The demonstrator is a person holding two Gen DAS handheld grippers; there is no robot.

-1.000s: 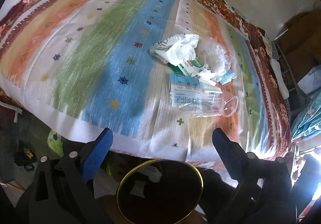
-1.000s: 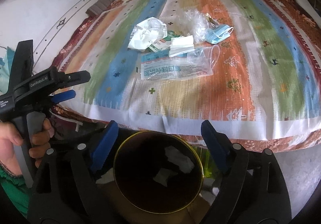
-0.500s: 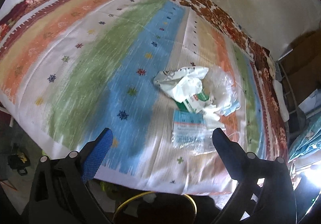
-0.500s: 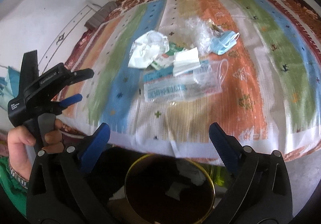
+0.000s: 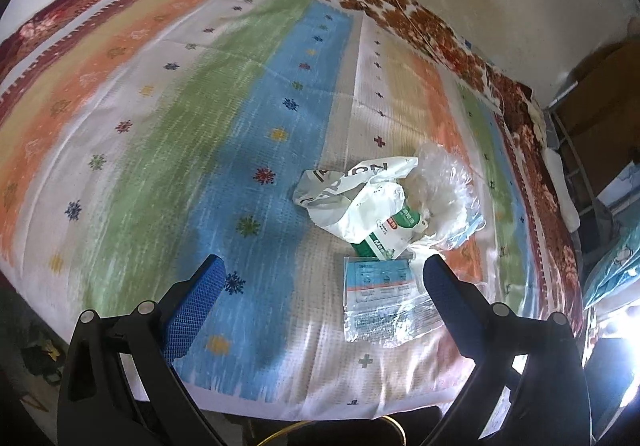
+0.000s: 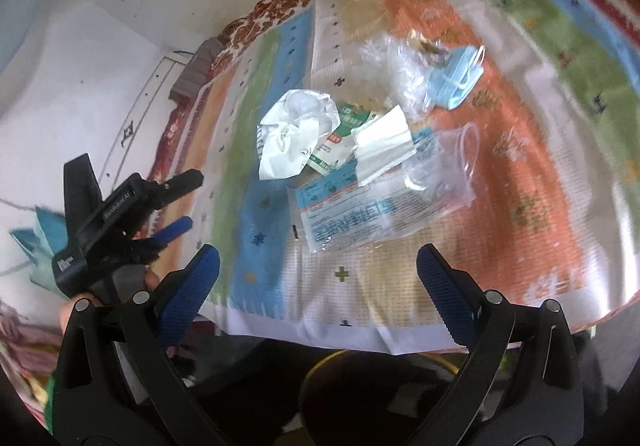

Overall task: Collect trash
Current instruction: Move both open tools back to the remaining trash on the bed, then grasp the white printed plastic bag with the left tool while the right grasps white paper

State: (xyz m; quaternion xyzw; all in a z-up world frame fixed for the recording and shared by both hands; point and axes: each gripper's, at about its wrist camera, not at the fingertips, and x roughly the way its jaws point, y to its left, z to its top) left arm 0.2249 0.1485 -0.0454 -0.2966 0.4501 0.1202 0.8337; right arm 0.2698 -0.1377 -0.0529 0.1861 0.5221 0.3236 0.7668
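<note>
Two handheld grippers hang over a bed (image 5: 168, 134) spread with a blanket striped in orange, green and blue, where a small heap of trash lies near the front edge. Largest in the heap is a clear printed plastic packet (image 6: 360, 210), lying flat and nearest the edge; behind it sit a crumpled white bag (image 5: 352, 198), a green-and-white wrapper (image 6: 340, 134) and a folded white paper (image 6: 384, 146). Only the right wrist view shows a blue face mask (image 6: 456, 82) at the far side of the pile; the left wrist view hides it behind crinkled clear film (image 5: 444, 190). That same right view catches the left gripper (image 6: 176, 202) from the side, gripped by a hand (image 6: 72, 310). The left gripper's jaws stand wide apart and empty. The right gripper (image 6: 320, 282) has just been opening its jaws, nothing between them. A yellow-rimmed bin (image 6: 360, 358) sits below the bed edge.
</note>
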